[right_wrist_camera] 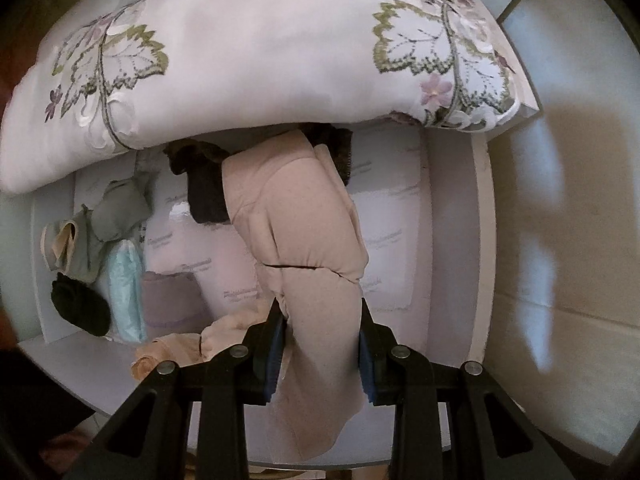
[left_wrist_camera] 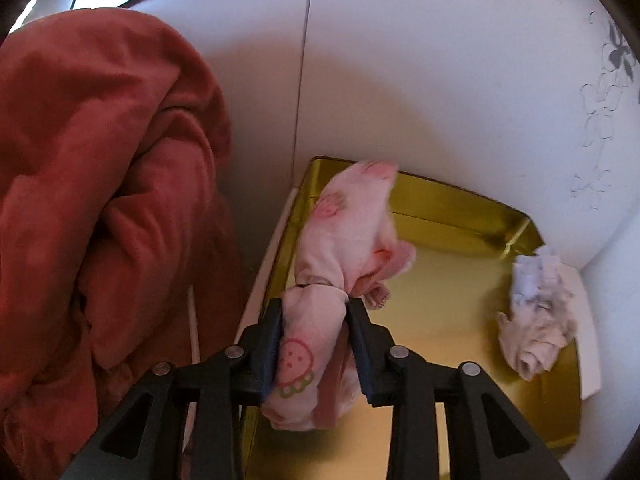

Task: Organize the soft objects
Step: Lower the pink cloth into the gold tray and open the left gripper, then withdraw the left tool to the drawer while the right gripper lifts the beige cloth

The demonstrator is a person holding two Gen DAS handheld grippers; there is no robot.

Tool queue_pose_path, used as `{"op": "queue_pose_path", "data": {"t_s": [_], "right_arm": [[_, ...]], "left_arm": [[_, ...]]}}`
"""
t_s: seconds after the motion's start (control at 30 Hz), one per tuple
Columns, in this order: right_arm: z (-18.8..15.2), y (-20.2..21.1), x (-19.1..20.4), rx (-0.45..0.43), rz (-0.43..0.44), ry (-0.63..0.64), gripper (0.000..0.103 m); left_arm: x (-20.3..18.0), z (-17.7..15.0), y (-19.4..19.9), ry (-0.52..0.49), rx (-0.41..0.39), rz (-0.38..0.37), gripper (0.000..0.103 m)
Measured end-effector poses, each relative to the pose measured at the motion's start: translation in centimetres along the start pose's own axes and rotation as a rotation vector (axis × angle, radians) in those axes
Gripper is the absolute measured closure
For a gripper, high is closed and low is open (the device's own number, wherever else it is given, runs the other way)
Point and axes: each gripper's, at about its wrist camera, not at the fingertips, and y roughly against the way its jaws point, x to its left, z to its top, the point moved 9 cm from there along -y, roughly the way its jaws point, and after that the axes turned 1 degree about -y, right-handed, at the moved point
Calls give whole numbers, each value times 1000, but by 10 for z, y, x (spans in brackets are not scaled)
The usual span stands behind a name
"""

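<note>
Biggest risk I see: the rolled pink cotton garment with little mushroom prints (left_wrist_camera: 320, 280) is dangling over the left edge of the shiny gold metal tin (left_wrist_camera: 440, 208) — let go now and it could flop half over the rim, toward the rumpled rust-red fleece blanket (left_wrist_camera: 100, 180). Left gripper (left_wrist_camera: 314, 312) has its jaws part-open, pads against the roll; the crumpled white-and-grey cloth bundle (left_wrist_camera: 536, 312) already sits in the tin's right corner. Right gripper (right_wrist_camera: 320, 320) is nearly closed on a long beige knit garment (right_wrist_camera: 296, 224), hanging over a white drawer (right_wrist_camera: 400, 208) of small folded clothes; it could snag the floral-embroidered white pillow (right_wrist_camera: 240, 52) above.

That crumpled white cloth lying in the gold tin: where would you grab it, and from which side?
Grip the crumpled white cloth at its raised, bunched top, coming from above with the jaws across its narrow width. It lies loose on the floor of the gold tin, close to the tin's right wall, so a sideways approach looks blocked there.
</note>
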Motion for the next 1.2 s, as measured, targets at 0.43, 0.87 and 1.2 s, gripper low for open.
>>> {"op": "queue_pose_path", "data": {"t_s": [0.43, 0.87, 1.2], "right_arm": [[0, -8, 6, 2, -16, 10, 71], [-11, 1, 19, -31, -38, 19, 71], [-19, 32, 32, -94, 1, 43, 71]], "left_arm": [[-4, -25, 60, 22, -119, -15, 61], [0, -87, 128, -36, -168, -44, 61], [-7, -134, 151, -63, -160, -77, 61]]}}
